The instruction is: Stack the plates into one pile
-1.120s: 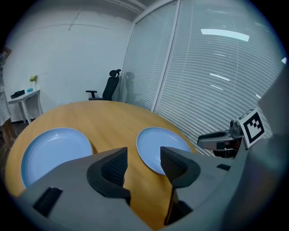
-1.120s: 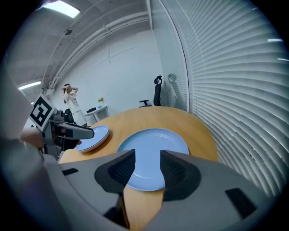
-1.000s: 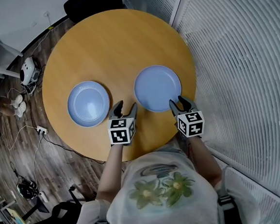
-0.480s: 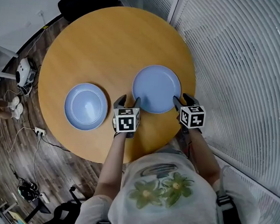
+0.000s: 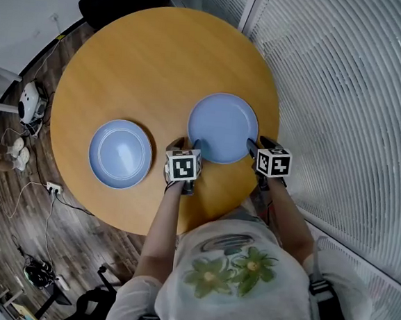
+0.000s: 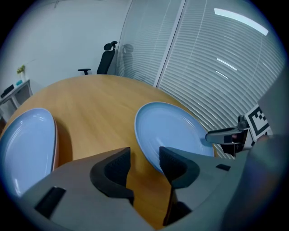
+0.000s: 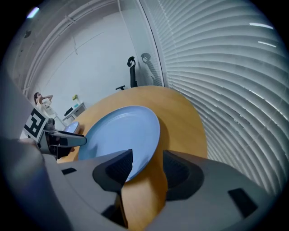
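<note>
Head view: two blue plates lie apart on the round table (image 5: 161, 55), the left plate (image 5: 120, 153) mid-table and the right plate (image 5: 222, 126) nearer the blinds. At the right plate's near-left rim, the left gripper (image 5: 185, 146) stands wide, jaws just eased in slightly, bare table between them. At its near-right rim, the right gripper (image 5: 258, 143) has just opened wide and clamps nothing.

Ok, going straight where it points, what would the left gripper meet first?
The left gripper, open but just closing slightly, frames bare table top beside the right-hand plate: probably that first, though one jaw may clip the rim.
</note>
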{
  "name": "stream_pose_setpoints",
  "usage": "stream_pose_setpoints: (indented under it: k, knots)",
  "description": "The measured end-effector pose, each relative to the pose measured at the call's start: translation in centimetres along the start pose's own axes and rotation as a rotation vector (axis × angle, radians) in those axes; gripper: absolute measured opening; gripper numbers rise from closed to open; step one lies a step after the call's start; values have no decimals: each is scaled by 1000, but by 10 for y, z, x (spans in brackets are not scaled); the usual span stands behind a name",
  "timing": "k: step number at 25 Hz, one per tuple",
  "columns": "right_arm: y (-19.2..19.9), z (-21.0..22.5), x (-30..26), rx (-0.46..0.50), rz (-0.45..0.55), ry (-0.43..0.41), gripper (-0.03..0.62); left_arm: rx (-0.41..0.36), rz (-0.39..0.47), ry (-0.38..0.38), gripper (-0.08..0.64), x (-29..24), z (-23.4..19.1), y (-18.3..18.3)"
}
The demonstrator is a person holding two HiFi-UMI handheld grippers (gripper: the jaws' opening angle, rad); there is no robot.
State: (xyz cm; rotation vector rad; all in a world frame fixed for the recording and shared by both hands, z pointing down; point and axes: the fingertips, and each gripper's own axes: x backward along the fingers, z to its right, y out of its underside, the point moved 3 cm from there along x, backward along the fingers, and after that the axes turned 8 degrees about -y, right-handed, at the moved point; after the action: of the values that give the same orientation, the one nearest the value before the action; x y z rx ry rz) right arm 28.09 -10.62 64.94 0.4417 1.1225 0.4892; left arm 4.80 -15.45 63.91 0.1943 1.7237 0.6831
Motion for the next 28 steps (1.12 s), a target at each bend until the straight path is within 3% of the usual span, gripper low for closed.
stream_pose_setpoints:
  k: [7,9,16,28]
  knots:
    - [9,-3,-7,-4,-38,-25,185,-41,-15,12,135,-6,9,-2]
    - [10,-7,-5,11,-48,-23,152,-32,-19,2,130,-4,8,-1]
    - [9,-20,3,47,-27,-31,149,5,-20,-2,124,8,1,5]
    - [-22,-72,41,158,-18,-79,147,43,74,-62,126,87,-13,-3]
